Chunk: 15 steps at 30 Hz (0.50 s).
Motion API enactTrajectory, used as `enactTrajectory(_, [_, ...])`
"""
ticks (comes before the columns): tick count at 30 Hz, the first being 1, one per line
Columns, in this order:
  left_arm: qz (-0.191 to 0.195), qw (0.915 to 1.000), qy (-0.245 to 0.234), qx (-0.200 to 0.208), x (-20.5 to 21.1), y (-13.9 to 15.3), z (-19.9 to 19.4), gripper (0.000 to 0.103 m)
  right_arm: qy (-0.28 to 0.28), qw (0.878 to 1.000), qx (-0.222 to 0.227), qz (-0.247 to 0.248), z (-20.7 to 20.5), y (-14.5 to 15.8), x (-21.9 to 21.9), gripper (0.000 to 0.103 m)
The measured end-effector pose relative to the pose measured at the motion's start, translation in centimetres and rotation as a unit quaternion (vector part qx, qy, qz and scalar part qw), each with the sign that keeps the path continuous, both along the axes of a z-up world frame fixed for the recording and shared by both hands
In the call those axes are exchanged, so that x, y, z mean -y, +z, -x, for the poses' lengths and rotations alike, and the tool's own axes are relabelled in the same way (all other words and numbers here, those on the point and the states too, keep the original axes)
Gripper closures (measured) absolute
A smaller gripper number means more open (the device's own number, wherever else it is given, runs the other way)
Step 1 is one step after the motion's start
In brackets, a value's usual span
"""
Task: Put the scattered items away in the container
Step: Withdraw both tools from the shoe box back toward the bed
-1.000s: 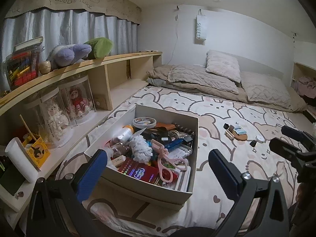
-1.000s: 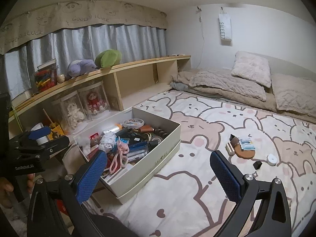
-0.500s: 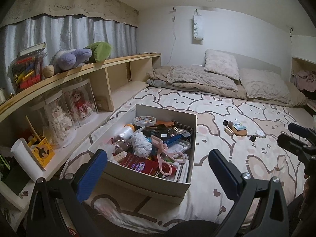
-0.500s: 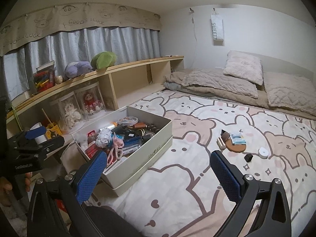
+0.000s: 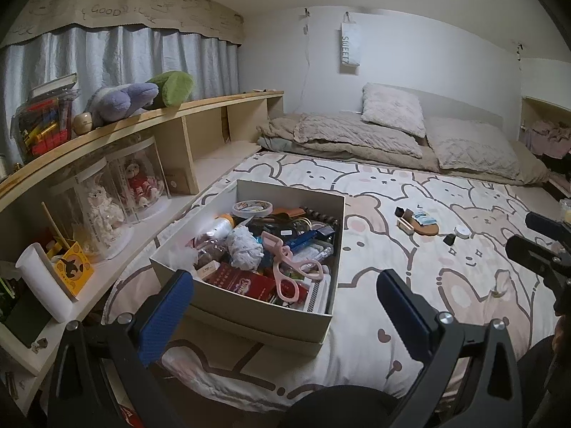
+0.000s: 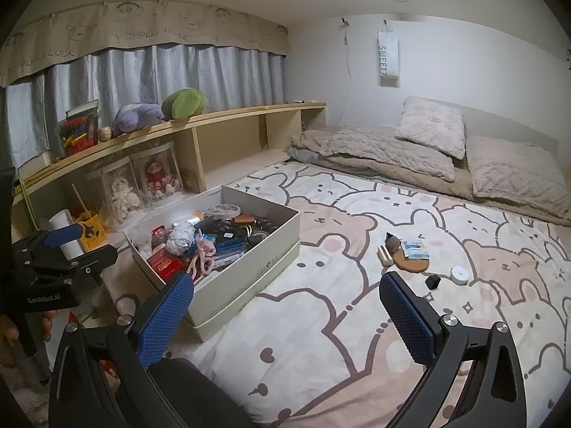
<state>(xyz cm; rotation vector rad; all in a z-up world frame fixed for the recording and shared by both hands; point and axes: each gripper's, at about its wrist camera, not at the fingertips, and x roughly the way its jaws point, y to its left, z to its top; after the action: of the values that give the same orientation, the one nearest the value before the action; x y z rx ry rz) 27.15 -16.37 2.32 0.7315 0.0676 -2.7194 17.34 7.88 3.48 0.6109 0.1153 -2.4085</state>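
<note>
Crowding the box (image 5: 249, 308), jumbled items stay hard to identify; left tongs (image 5: 285, 303) and right tongs (image 6: 287, 306) gape wide, empty.

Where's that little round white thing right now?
The small round white disc lies on the cartoon-bear bedsheet, right of the cardboard box, beside a small black cube.

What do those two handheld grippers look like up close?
Both match: the left gripper and right gripper each have black angular frames with silver screws and two long fingers faced with blue textured pads. The left one's body bears white lettering, "GenRobot.AI". No cables show.
</note>
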Motion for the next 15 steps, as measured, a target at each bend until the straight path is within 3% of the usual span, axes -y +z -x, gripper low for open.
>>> enactTrajectory(15, [-0.005, 1.0000, -0.002, 0.001, -0.35, -0.29, -0.21, 0.000, -0.006, 1.000, 0.014, -0.001, 0.07, -0.83, -0.46, 0.000])
